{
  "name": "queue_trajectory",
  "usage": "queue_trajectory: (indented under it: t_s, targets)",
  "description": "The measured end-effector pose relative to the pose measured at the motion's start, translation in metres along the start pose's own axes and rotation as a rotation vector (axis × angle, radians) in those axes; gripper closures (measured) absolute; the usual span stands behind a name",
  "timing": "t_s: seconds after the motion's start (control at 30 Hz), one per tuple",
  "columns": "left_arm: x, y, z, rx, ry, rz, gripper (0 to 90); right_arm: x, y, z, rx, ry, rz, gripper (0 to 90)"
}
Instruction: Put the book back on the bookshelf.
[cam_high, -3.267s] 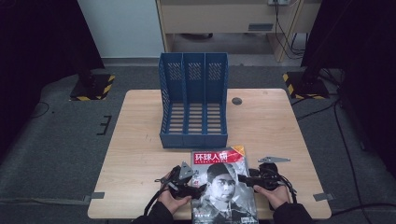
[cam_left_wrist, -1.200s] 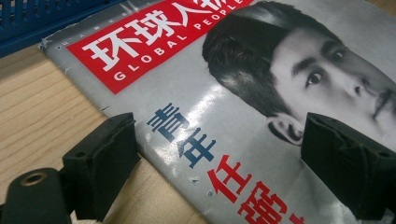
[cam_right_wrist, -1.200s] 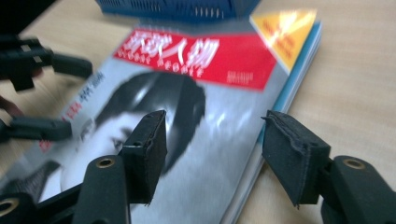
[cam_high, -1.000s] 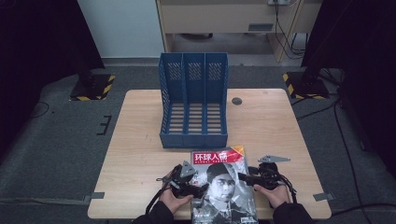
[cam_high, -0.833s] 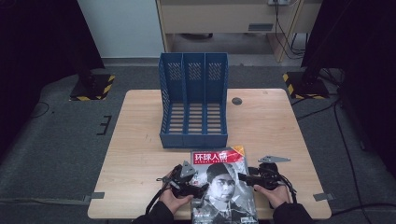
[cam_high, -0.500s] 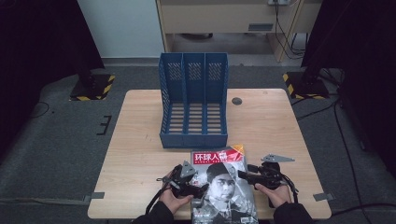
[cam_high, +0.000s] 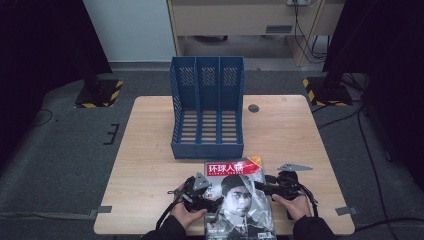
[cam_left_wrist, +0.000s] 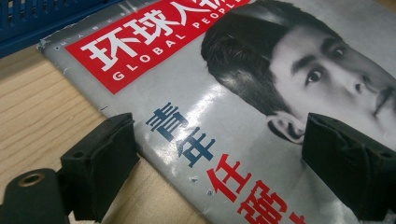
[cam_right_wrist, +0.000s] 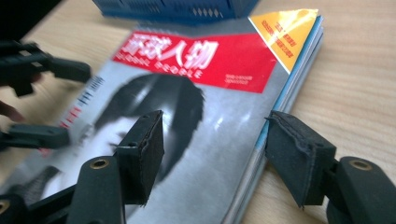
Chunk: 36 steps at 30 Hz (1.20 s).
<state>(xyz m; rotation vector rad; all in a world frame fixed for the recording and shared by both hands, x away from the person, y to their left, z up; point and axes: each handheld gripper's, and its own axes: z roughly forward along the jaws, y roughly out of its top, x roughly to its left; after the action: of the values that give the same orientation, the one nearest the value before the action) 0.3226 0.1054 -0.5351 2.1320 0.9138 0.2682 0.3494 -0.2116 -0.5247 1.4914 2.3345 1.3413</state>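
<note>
Wooden surface (cam_high: 150, 165) is seen carrying a magazine (cam_high: 240, 200) flat at its near edge, just in front of the blue file rack (cam_high: 207, 107); the left gripper (cam_left_wrist: 224, 172) is held with its fingers (cam_left_wrist: 100, 163) spread astride the magazine's left edge, and the right gripper (cam_right_wrist: 217, 158) likewise with fingers (cam_right_wrist: 299, 154) spread across the page edge on the right, nothing yet pinched. The step is judged to be a two-sided pickup, best done if one finger of each gripper is slid under the edge before both are closed together. Farther off, the rack's empty slots are left open for an upright insertion.
</note>
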Motion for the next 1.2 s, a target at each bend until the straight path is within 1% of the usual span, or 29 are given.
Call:
queue_trajectory:
  t_s: [0.03,0.07,0.1,0.17,0.27,0.33,0.37,0.47,0.53,0.67,0.7,0.73,0.8,0.9,0.93,0.97,1.0,1.03,1.07,1.1,1.17,1.2]
  targets:
    - [0.000,0.000,0.000,0.000,0.000,0.000,9.2,0.000,0.000,0.002,0.011,-0.006,0.001,36.4]
    - [0.000,0.000,0.000,0.000,0.000,0.000,9.2,0.000,-0.001,0.003,0.021,-0.012,-0.010,36.0]
    - [0.000,0.000,0.000,0.000,0.000,0.000,9.2,0.000,-0.001,0.003,0.020,-0.017,-0.019,35.9]
    - [0.000,0.000,0.000,0.001,-0.003,0.000,8.9,0.001,0.000,0.001,0.004,-0.006,-0.014,36.3]
    - [0.000,0.000,0.000,0.001,-0.002,0.000,8.7,0.003,0.002,-0.005,-0.058,0.034,-0.014,40.2]
    - [0.000,0.000,0.000,0.001,-0.002,0.000,8.7,0.005,0.005,-0.008,-0.097,0.081,0.002,43.1]
    - [0.000,0.000,0.000,0.001,-0.002,0.000,8.7,0.005,0.005,-0.007,-0.103,0.077,-0.013,43.5]
    - [0.000,0.000,0.000,0.001,-0.002,0.000,8.7,0.003,0.004,-0.003,-0.054,0.021,-0.024,41.9]
    - [0.000,0.000,0.000,0.001,-0.002,0.000,8.6,0.000,0.004,-0.001,-0.033,0.001,-0.014,42.0]
    - [0.000,0.000,0.000,0.002,-0.003,0.000,8.3,-0.002,0.002,0.005,0.016,-0.023,-0.021,39.1]
    - [0.000,0.000,0.000,0.002,-0.003,0.000,8.3,-0.002,0.002,0.006,0.024,-0.026,-0.022,38.9]
    - [0.000,0.000,0.000,0.002,-0.003,0.000,8.3,-0.002,0.003,0.006,0.016,-0.026,-0.033,38.9]
    - [0.000,0.000,0.000,0.002,-0.004,0.001,8.1,0.000,0.005,0.001,-0.021,-0.005,-0.036,40.9]
    - [0.000,0.000,0.000,0.002,-0.005,0.000,8.0,0.003,0.009,-0.005,-0.106,0.063,-0.030,48.2]
    - [0.000,0.000,0.000,0.002,-0.005,0.000,8.0,0.004,0.009,-0.004,-0.109,0.078,-0.032,49.0]
    - [0.000,0.000,0.000,0.002,-0.005,0.001,8.0,0.005,0.009,-0.003,-0.101,0.077,-0.039,48.9]
    - [0.000,0.000,0.000,0.002,-0.005,0.000,8.0,0.006,0.009,-0.001,-0.093,0.066,-0.049,48.7]
    - [0.000,0.000,0.000,0.002,-0.005,0.000,8.0,0.006,0.009,0.000,-0.091,0.060,-0.048,48.8]
    - [0.000,0.000,0.000,0.002,-0.005,0.000,8.0,0.005,0.010,-0.001,-0.085,0.061,-0.041,49.0]
    - [0.000,0.000,0.000,0.002,-0.005,0.000,8.0,0.003,0.010,-0.001,-0.080,0.050,-0.029,48.8]
    - [0.000,0.000,0.000,0.002,-0.005,-0.001,8.0,0.000,0.008,0.001,-0.042,0.003,-0.026,46.8]
    - [0.000,0.000,0.000,0.002,-0.005,0.000,8.0,-0.002,0.007,0.002,-0.020,-0.023,-0.035,46.6]
